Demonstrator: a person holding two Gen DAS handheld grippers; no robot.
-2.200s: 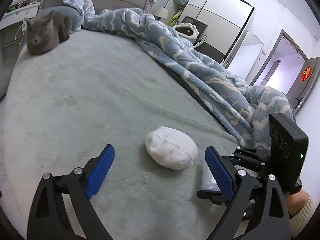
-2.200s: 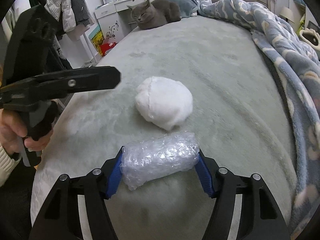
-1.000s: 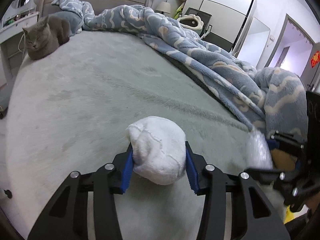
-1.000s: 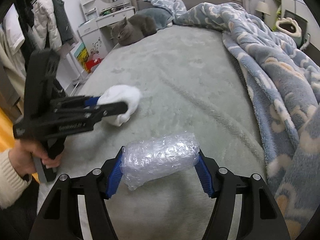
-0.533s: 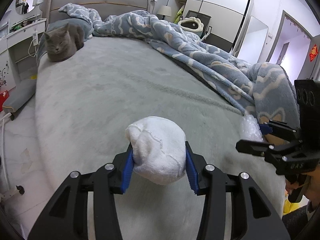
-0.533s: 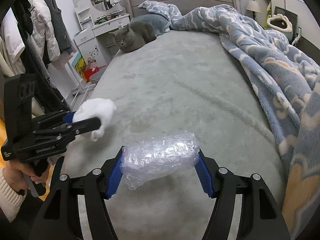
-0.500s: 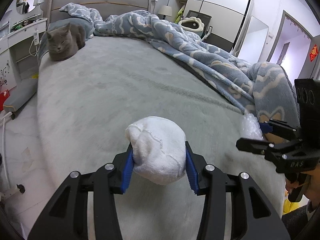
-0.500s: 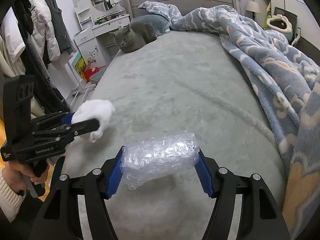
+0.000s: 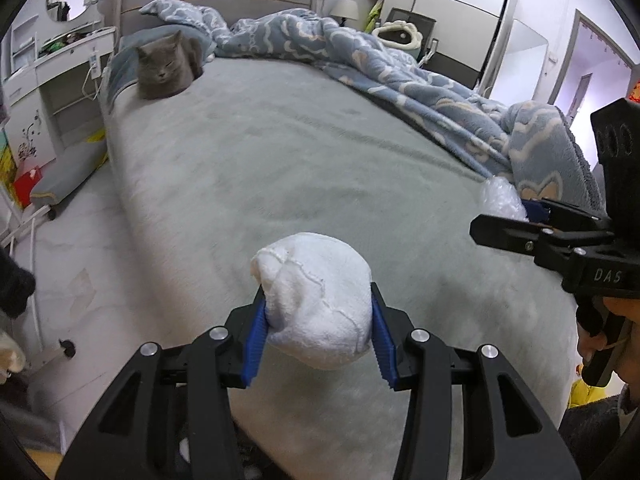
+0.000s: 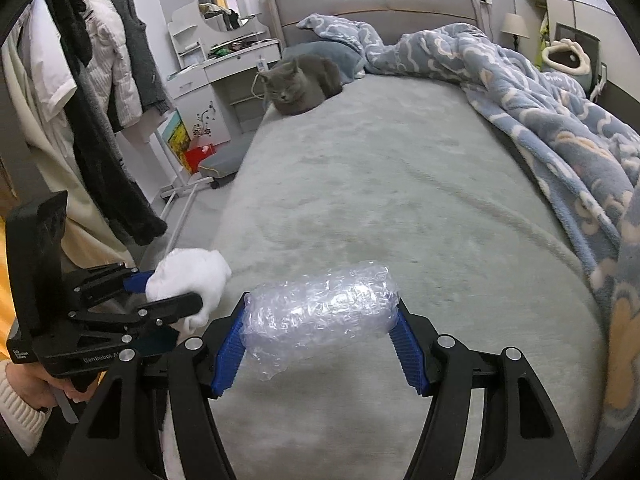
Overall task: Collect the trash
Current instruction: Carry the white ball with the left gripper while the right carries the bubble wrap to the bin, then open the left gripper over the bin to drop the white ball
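Note:
My left gripper point(image 9: 316, 320) is shut on a white cloth wad point(image 9: 316, 300), held up over the near end of the grey-green bed point(image 9: 280, 152). My right gripper point(image 10: 322, 332) is shut on a roll of clear bubble wrap point(image 10: 320, 312), its blue pads pressing both ends. In the right wrist view the left gripper point(image 10: 176, 292) shows at the lower left with the white cloth wad point(image 10: 188, 276) in it, beside the bed's edge. In the left wrist view the right gripper point(image 9: 520, 216) enters from the right, with the bubble wrap point(image 9: 502, 200) partly hidden behind its finger.
A grey cat point(image 9: 168, 68) lies near the headboard. A blue patterned blanket point(image 9: 400, 76) is bunched along the bed's right side. Left of the bed stand a white dresser point(image 10: 224, 76), a rack of hanging clothes point(image 10: 96, 92) and a low grey wheeled stool point(image 9: 60, 176).
Both grippers have drawn back from the bed toward its foot, each keeping its load. The bed and cat look farther off, and the floor and dresser on the left have come into view.

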